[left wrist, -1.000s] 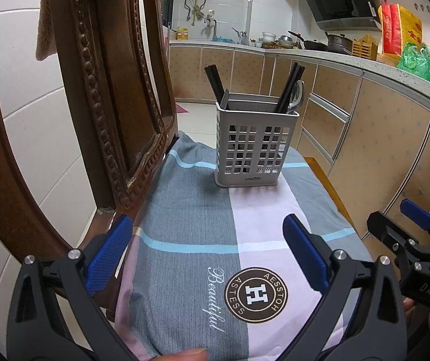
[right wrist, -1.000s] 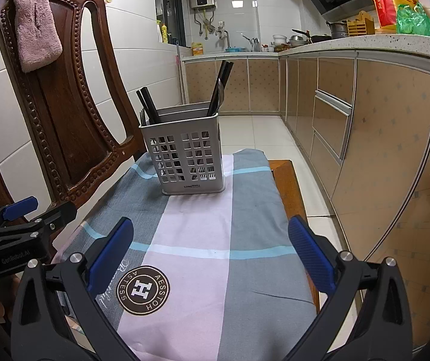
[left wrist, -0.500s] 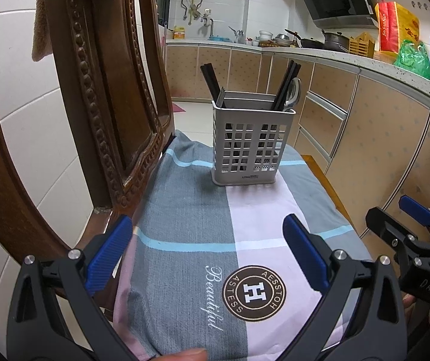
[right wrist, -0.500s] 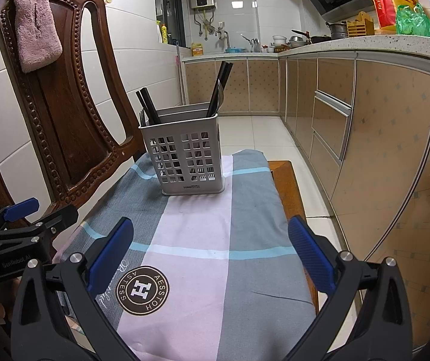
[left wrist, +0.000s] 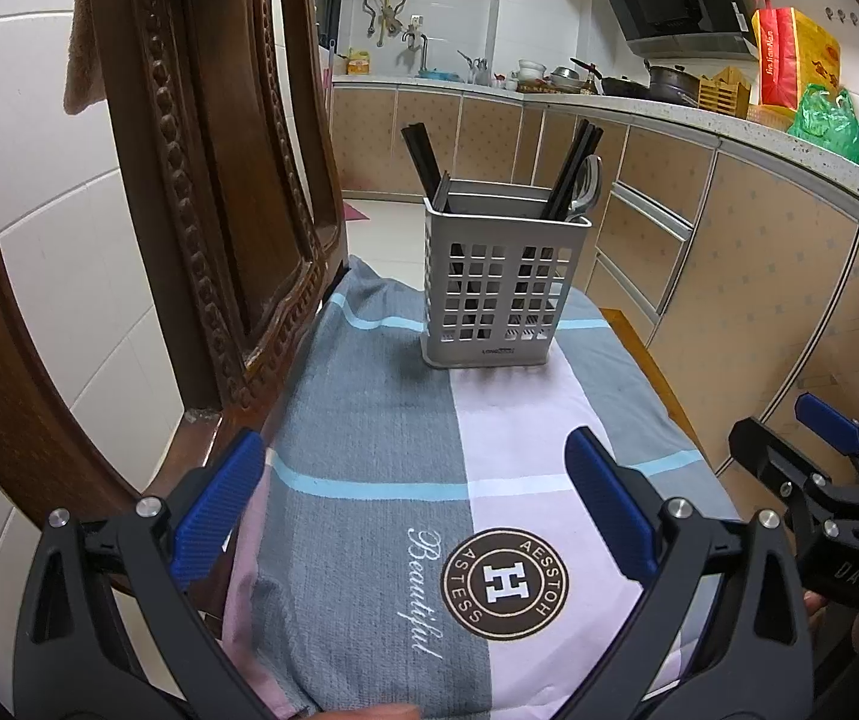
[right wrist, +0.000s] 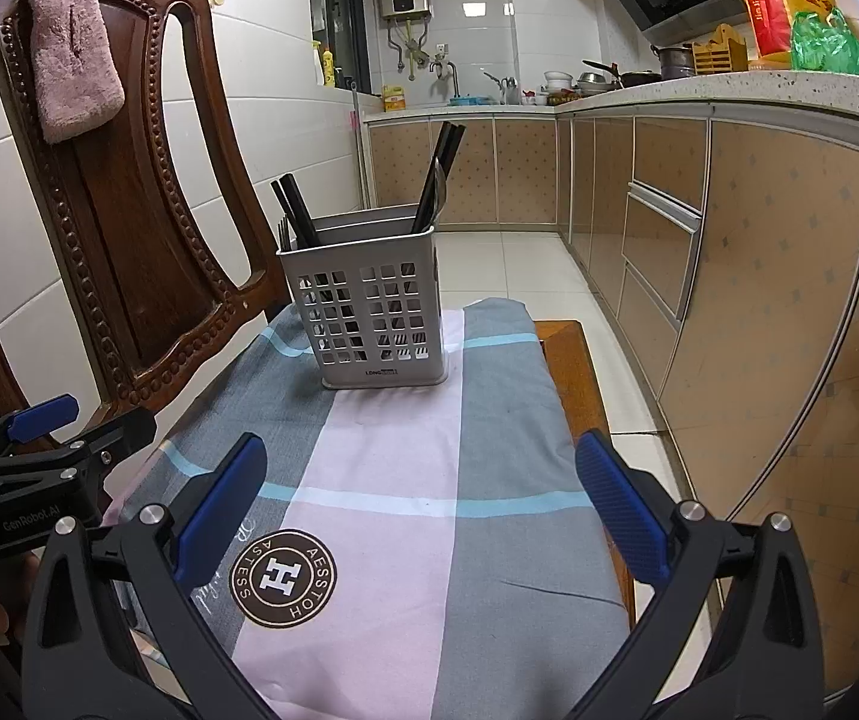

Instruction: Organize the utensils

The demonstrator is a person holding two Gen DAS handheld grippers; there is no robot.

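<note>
A grey slotted utensil holder (left wrist: 498, 288) stands upright on a striped cloth (left wrist: 405, 432) over a wooden chair seat; it also shows in the right wrist view (right wrist: 372, 315). Black chopsticks (left wrist: 570, 171) and a metal spoon (left wrist: 588, 183) lean in its right part, more black chopsticks (left wrist: 423, 159) in its left part. My left gripper (left wrist: 414, 507) is open and empty above the near end of the cloth. My right gripper (right wrist: 420, 501) is open and empty, beside it at the same distance from the holder.
The carved wooden chair back (right wrist: 129, 228) rises at the left with a pink towel (right wrist: 72, 36) hung on it. Kitchen cabinets (right wrist: 729, 252) and a cluttered counter (left wrist: 699, 102) run along the right. Tiled floor (right wrist: 525, 264) lies beyond the seat.
The left gripper has drifted slightly toward the holder and to the right. The right gripper has barely moved. Both stay open.
</note>
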